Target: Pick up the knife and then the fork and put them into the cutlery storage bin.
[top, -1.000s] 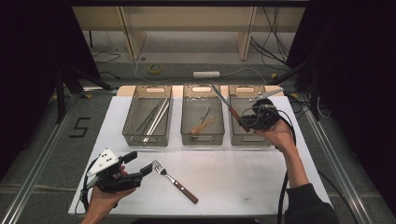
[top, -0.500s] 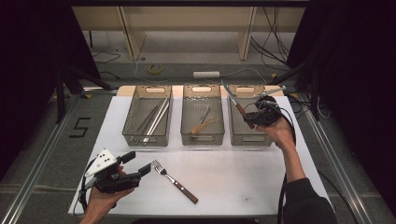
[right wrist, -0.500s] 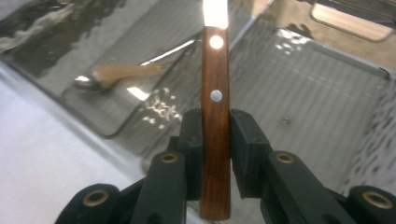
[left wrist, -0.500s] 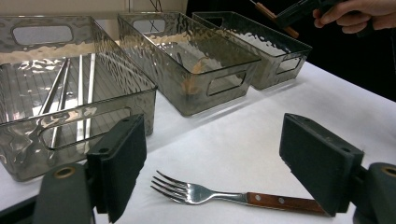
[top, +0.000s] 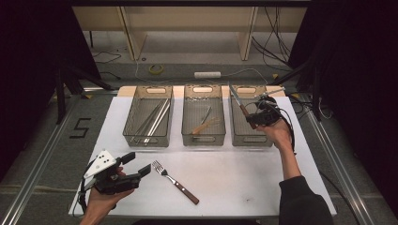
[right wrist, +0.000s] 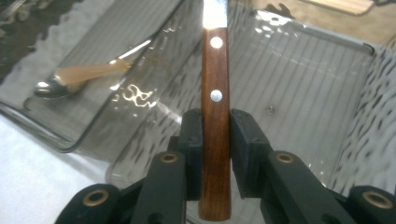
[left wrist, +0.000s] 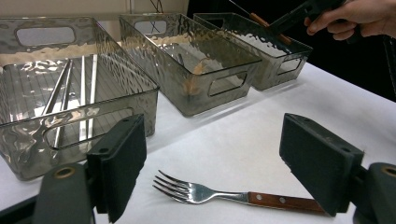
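Knife (right wrist: 215,93) with dark wooden handle, two bright rivets and steel blade, at centre of the right gripper view, angled above the right-hand clear bin (top: 251,123) in the upper right of the high view. Right gripper (right wrist: 215,140) narrowed onto the handle, fingers (right wrist: 245,140) pressing both sides. Left gripper (left wrist: 215,172) spread wide at lower left, holding nothing, straddling a wooden-handled fork (left wrist: 224,195) lying on the white surface (top: 244,173).
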The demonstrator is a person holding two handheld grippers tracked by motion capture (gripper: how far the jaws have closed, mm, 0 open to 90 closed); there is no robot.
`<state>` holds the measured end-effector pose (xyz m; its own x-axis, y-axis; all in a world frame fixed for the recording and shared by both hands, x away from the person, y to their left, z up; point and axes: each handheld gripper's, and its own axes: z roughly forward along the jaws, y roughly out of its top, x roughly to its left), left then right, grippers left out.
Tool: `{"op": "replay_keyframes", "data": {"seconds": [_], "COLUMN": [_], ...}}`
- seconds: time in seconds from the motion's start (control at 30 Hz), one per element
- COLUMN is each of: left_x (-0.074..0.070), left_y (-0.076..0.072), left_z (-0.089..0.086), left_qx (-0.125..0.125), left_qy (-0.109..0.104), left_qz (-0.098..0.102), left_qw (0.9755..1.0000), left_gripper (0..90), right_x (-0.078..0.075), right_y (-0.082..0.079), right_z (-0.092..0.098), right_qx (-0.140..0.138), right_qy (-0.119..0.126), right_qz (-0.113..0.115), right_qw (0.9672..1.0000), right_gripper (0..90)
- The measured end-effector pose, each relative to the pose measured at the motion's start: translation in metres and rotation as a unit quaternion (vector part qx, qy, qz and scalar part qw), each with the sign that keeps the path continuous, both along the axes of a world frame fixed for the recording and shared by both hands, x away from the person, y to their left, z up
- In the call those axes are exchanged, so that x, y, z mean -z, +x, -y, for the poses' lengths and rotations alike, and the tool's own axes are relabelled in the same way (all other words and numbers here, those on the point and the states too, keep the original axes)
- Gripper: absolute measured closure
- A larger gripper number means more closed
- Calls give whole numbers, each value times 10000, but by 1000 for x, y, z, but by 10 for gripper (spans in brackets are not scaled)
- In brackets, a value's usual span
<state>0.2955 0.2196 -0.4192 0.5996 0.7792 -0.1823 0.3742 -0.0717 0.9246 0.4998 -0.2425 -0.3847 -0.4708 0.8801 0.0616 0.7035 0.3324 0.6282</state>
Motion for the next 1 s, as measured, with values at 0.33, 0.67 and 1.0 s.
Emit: {"op": "replay_keyframes", "data": {"seconds": [0.33,0.67,1.0], "left_x": [0,0,0], "left_y": [0,0,0], "left_z": [0,1,1], "left_qx": [12,8,12], "left_qy": [6,-6,-6], "left_qz": [-6,-10,-6], "left_qw": [10000,10000,10000], "left_gripper": [225,225,225], "right_x": [12,19,25], "right_y": [5,6,9], "right_z": [4,5,4], "right_qx": [298,435,475], "right_qy": [-68,-144,-113], "right_qz": [-183,-324,-400], "right_qw": [9994,9984,9980], "right_gripper": [763,762,753]}}
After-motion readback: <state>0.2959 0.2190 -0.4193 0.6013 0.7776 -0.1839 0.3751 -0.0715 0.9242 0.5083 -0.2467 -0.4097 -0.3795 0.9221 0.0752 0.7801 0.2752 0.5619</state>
